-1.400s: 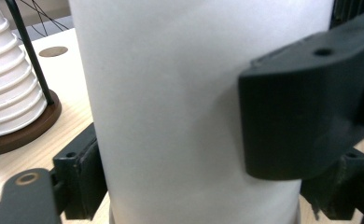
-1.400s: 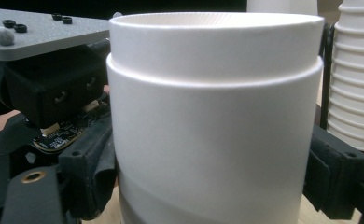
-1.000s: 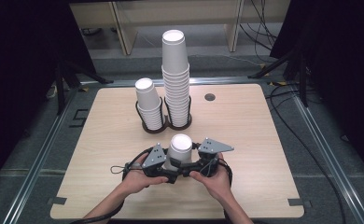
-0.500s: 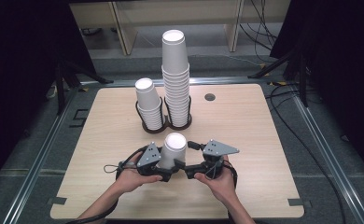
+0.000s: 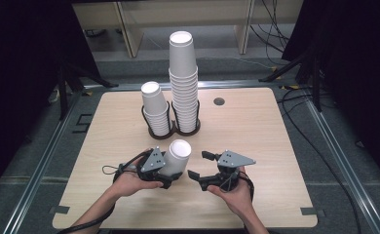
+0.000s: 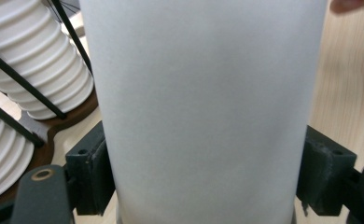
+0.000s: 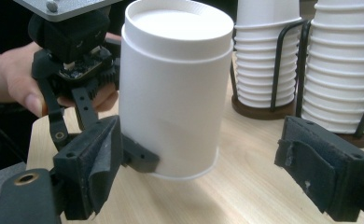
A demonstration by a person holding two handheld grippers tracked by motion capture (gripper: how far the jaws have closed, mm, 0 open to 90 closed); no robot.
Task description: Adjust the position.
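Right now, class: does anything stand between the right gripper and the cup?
Nothing visible does. The cup, clamped in the left gripper, stands just ahead of the right gripper, whose jaws are open, with bare table between them.

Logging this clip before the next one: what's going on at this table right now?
A person works with a hand-held claw in each hand. The left claw is shut on a single white paper cup, tilted just above the light wooden table. The right claw is open beside the cup, apart from it. Behind stand two stacks of white paper cups in a black wire holder.
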